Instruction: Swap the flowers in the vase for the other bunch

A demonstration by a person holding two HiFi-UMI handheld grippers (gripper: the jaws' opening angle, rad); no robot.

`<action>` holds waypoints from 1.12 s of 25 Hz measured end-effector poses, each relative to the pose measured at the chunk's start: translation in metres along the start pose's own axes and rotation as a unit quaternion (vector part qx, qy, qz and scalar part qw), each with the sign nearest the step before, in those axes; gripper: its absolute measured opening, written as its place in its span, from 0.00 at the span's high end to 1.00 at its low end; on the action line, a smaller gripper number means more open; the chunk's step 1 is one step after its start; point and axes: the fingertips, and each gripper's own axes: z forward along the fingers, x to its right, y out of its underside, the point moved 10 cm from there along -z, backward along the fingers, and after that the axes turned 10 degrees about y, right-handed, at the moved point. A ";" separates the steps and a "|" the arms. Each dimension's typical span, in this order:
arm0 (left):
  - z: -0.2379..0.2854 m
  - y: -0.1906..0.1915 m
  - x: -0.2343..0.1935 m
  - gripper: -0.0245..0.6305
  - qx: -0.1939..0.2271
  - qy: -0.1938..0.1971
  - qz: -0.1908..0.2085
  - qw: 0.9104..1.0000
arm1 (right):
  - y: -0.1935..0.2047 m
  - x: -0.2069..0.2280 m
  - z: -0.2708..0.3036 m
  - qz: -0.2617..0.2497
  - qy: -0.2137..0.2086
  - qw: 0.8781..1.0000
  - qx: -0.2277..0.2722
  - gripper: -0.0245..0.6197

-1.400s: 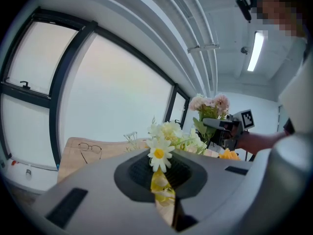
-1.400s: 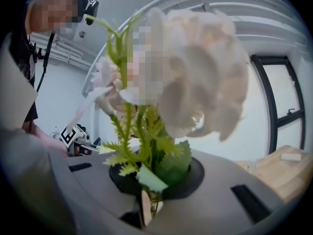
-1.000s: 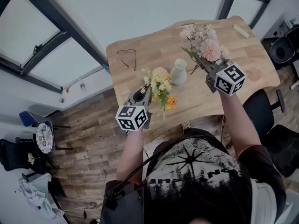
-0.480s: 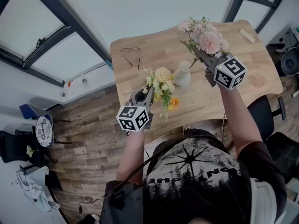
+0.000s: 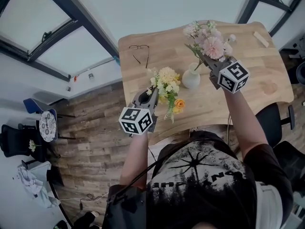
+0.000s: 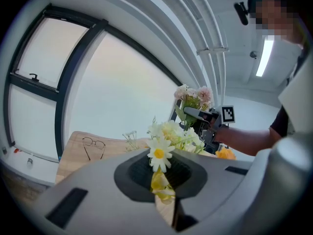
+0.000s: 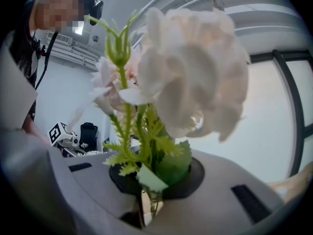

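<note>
On the wooden table (image 5: 248, 99), the white vase (image 5: 191, 78) is standing between the two grippers. From the head view, each marker cube is covering most of its gripper, so the grips are hard to inspect there. The left gripper (image 6: 164, 202) is clamping the stems of the yellow bunch (image 6: 171, 133). The right gripper (image 7: 148, 204) is clamping the stems of the pink bunch (image 7: 190, 67), whose blooms are filling that gripper's view and hiding the vase. The pink bunch is hanging just above the vase mouth; whether a stem is touching it cannot be told. The yellow bunch is hanging left of the vase, apart from it.
</note>
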 end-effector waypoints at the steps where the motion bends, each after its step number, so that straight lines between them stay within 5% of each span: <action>1: 0.000 0.000 0.001 0.90 0.000 -0.002 -0.001 1.000 | 0.005 0.001 0.000 0.001 -0.001 1.000 0.001 0.90; 21: 0.001 -0.002 0.006 0.90 -0.004 -0.015 -0.018 1.000 | 0.079 -0.006 -0.002 -0.005 -0.016 1.000 -0.020 0.90; 28: 0.001 -0.002 0.005 0.90 -0.001 -0.017 -0.020 1.000 | 0.088 -0.014 -0.003 -0.046 -0.018 0.998 -0.031 0.78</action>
